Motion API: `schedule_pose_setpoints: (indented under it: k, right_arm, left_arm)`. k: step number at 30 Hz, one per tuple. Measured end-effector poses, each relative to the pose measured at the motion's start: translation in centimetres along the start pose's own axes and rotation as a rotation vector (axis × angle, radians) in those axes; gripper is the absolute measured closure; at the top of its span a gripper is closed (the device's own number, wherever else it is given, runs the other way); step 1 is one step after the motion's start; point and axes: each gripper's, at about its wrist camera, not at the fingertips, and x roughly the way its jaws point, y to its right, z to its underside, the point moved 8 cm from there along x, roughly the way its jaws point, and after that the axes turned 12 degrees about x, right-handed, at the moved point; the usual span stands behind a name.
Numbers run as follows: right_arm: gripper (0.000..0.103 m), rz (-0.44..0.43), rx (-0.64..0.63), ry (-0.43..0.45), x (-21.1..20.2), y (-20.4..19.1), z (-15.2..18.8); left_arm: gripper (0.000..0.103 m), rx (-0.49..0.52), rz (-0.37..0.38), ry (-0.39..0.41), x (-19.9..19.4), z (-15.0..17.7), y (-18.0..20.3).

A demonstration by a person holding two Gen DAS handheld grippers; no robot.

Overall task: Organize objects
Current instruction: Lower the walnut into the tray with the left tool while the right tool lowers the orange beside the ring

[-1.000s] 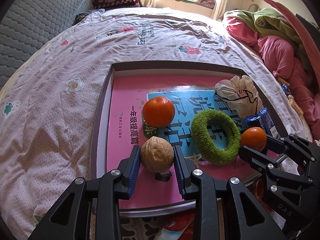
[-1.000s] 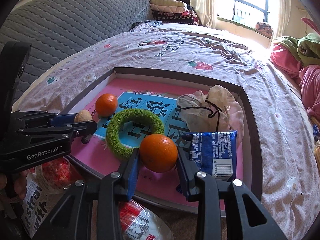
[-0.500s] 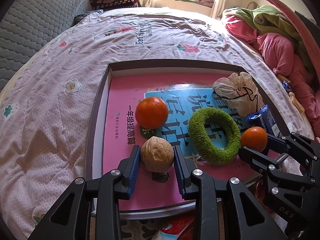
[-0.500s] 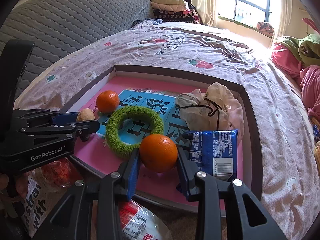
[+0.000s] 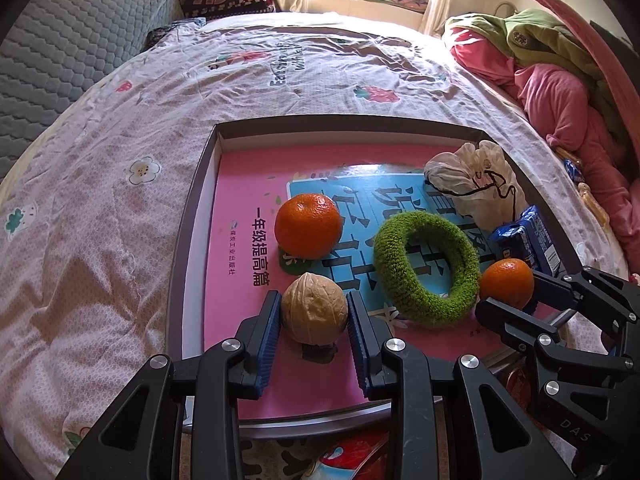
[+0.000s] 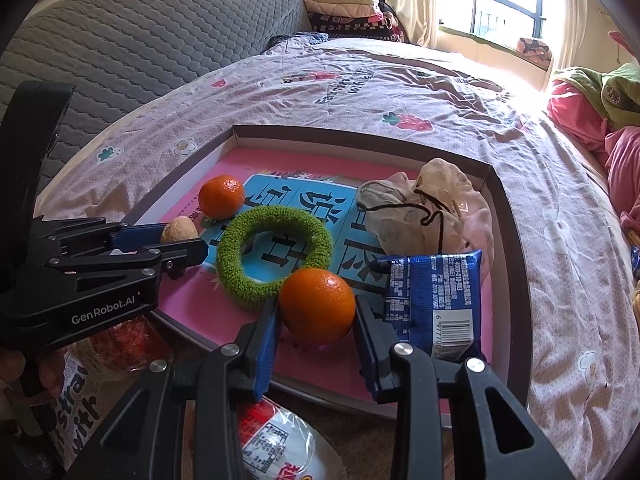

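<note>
A shallow box [image 5: 192, 216] with a pink book cover inside lies on the bed. My left gripper [image 5: 314, 314] is shut on a walnut [image 5: 314, 312], held just above the pink cover at the box's near left. My right gripper [image 6: 316, 310] is shut on an orange [image 6: 317, 305] at the near middle of the box. A second orange [image 5: 308, 226] [image 6: 221, 196], a green ring [image 5: 426, 268] [image 6: 274, 250], a cloth pouch [image 5: 474, 188] [image 6: 424, 210] and a blue packet [image 5: 526, 240] [image 6: 434, 300] lie in the box.
The box sits on a floral bedsheet [image 5: 120, 160]. Red and white snack packets [image 6: 276, 440] lie in front of the box. A grey headboard [image 6: 140, 40] stands at the left, and pink and green clothes [image 5: 560, 80] are piled at the right.
Both grippers have drawn back slightly toward the box's near edge while still holding the walnut and the orange. The other objects have not moved.
</note>
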Motion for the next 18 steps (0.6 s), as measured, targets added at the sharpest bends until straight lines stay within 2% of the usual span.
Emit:
schedule_pose_setpoints:
  k: [18]
  right_arm:
    - [0.064,-0.003,0.0,-0.01,-0.49,-0.22,0.03]
  left_arm:
    - [0.07,-0.01,-0.009,0.006,-0.43,-0.07,-0.02]
